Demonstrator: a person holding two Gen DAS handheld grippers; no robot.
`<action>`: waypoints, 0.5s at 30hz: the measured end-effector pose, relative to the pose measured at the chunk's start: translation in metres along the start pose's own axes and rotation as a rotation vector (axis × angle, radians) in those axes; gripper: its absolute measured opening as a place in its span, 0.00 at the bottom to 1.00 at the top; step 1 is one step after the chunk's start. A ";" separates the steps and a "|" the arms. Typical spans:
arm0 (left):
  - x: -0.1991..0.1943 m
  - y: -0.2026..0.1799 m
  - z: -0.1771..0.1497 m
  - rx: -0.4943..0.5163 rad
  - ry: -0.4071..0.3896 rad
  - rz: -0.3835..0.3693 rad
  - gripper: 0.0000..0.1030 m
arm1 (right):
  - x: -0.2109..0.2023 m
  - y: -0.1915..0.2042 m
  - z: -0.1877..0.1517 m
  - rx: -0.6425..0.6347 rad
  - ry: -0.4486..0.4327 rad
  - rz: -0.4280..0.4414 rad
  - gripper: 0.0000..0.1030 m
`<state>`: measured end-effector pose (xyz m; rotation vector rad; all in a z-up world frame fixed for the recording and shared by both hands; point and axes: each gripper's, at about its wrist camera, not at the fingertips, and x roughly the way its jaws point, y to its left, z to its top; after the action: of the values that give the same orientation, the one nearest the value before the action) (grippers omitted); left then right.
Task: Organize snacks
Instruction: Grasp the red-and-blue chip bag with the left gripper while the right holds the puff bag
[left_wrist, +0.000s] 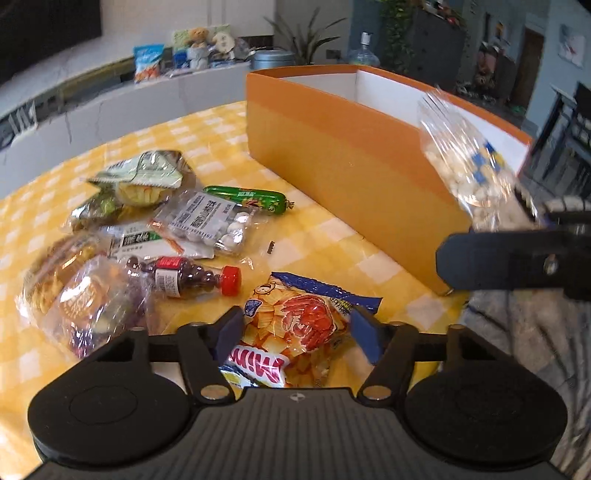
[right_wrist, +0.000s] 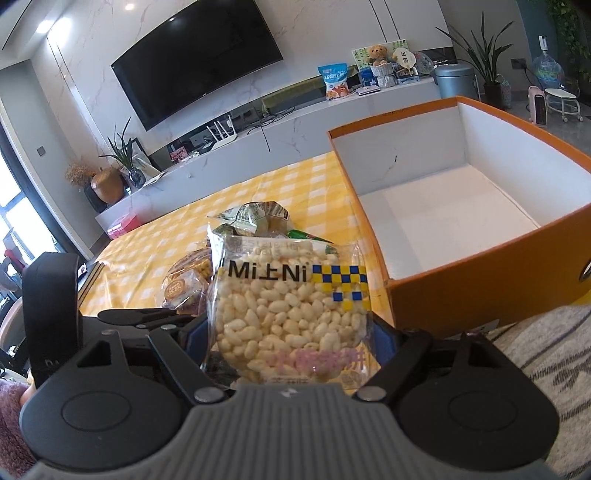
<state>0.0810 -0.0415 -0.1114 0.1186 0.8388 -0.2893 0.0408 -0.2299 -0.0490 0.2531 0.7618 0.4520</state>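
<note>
Crinkly clear rice-puff packet (right_wrist: 291, 306) — pinched in right gripper (right_wrist: 288, 332).

The table (left_wrist: 325, 236) is covered with a yellow and white checked cloth. On it stands an orange box (left_wrist: 354, 166) with white inside walls. Beside the box lie a green sausage stick (left_wrist: 245, 197), a small bottle with a red cap (left_wrist: 192, 277), a chips bag (left_wrist: 295, 325), a clear pack of round candies (left_wrist: 214, 221), green packets (left_wrist: 142, 177) and wrapped pastries (left_wrist: 74, 299).

Left wrist view low over tablecloth (left_wrist: 314, 236), right wrist view higher, both sharing orange box (right_wrist: 480, 258)
</note>
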 end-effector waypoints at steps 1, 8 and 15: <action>0.003 -0.002 0.000 0.013 0.016 0.012 0.92 | -0.001 -0.001 0.000 0.001 0.000 0.000 0.79; 0.006 0.002 -0.007 -0.064 0.002 0.076 0.58 | 0.000 -0.001 0.000 0.006 -0.001 0.000 0.79; -0.020 -0.004 -0.018 -0.048 -0.022 0.013 0.57 | -0.003 -0.001 0.000 0.010 -0.011 0.016 0.78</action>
<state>0.0544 -0.0373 -0.1085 0.0753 0.8221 -0.2580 0.0394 -0.2324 -0.0479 0.2710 0.7516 0.4611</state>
